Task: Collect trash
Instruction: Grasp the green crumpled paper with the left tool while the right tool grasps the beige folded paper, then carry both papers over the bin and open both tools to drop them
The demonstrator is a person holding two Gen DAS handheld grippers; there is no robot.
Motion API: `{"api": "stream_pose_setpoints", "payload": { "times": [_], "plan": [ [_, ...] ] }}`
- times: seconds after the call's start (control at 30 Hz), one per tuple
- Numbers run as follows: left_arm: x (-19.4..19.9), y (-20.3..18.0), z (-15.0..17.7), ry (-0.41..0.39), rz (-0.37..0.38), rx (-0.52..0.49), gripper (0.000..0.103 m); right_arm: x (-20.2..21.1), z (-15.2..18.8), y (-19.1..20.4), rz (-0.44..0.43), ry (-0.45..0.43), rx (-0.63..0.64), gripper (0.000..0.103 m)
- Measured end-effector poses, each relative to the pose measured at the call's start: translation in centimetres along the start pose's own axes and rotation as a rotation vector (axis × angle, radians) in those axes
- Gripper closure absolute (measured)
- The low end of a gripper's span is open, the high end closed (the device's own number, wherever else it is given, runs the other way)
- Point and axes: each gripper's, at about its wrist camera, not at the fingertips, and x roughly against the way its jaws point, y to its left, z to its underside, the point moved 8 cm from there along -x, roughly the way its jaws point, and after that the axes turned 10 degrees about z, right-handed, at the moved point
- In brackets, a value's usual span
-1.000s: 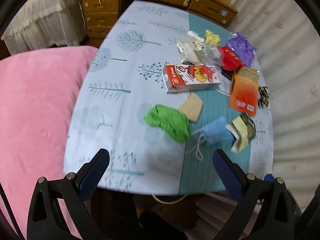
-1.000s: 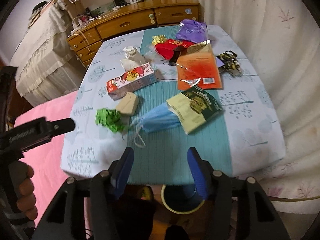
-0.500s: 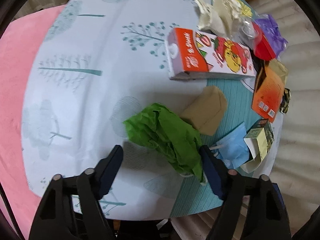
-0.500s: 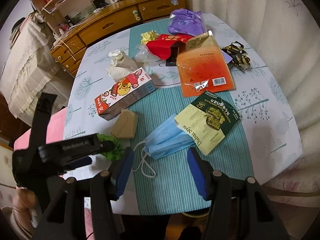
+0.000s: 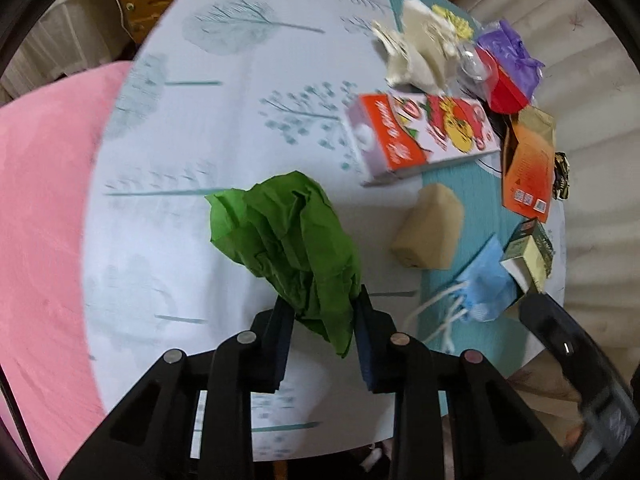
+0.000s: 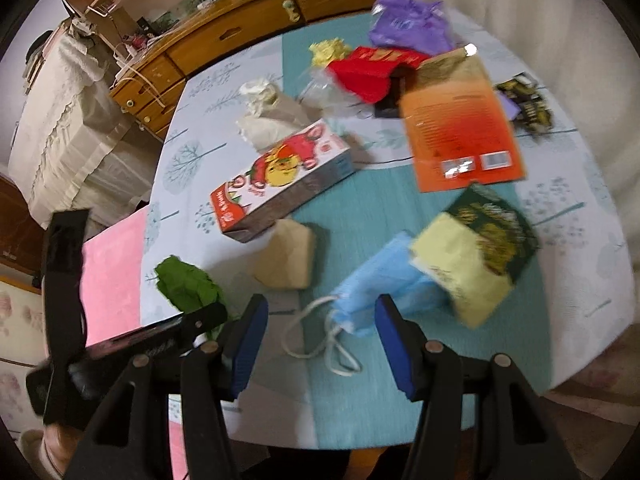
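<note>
While my left gripper [image 5: 323, 320] has just been closing, its jaws pinch the lower tail of the green crumpled paper [image 5: 286, 240], low centre of frame: light, soft, springy, best taken by a thick fold. Right gripper [image 6: 318, 330]: spread, empty, straddling the blue face mask [image 6: 384, 292], limp; take its body, not loops. Containers: cartoon carton [image 6: 280, 184], contents unseen; no bin visible.

Both wrist cameras look steeply down, close over the counter [image 5: 168, 128]; each frames the green paper [image 5: 288, 248], the carton [image 6: 280, 180] and the blue mask [image 6: 380, 280].
</note>
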Motion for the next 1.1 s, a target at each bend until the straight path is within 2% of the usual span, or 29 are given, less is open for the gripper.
{"api": "stream_pose_setpoints", "payload": {
  "times": [0.2,0.53,0.63,0.67,0.73,0.83,1.1],
  "plan": [
    [1.7,1.9,-0.3,-0.036,-0.027,-0.03,0.077,-3.2,-0.7,2.7,-0.011,0.054,0.012,0.047],
    [3.7,3.4,-1.3,-0.06,-0.033,-0.101,0.077,-7.8,-1.0,4.6,0.115,0.104,0.046,0.047],
    [3.8,3.3,-1.5,-0.063,-0.035,-0.124,0.077,-8.1,-1.1,4.9,0.151,0.081,0.065,0.047],
    [3.6,3.0,-1.6,-0.064,-0.036,-0.129,0.077,-8.0,-1.1,4.9,0.17,0.068,0.073,0.052],
    [3.7,2.8,-1.6,-0.065,-0.037,-0.145,0.077,-8.0,-1.0,5.0,0.179,0.059,0.079,0.052],
    [4.1,2.3,-1.5,-0.07,-0.033,-0.17,0.077,-7.3,-0.8,4.9,0.155,0.048,0.065,0.052],
    [6.1,-0.5,0.6,-0.105,-0.03,-0.271,0.077,-2.8,0.4,4.4,0.008,0.016,0.024,0.052]
  ]
}}
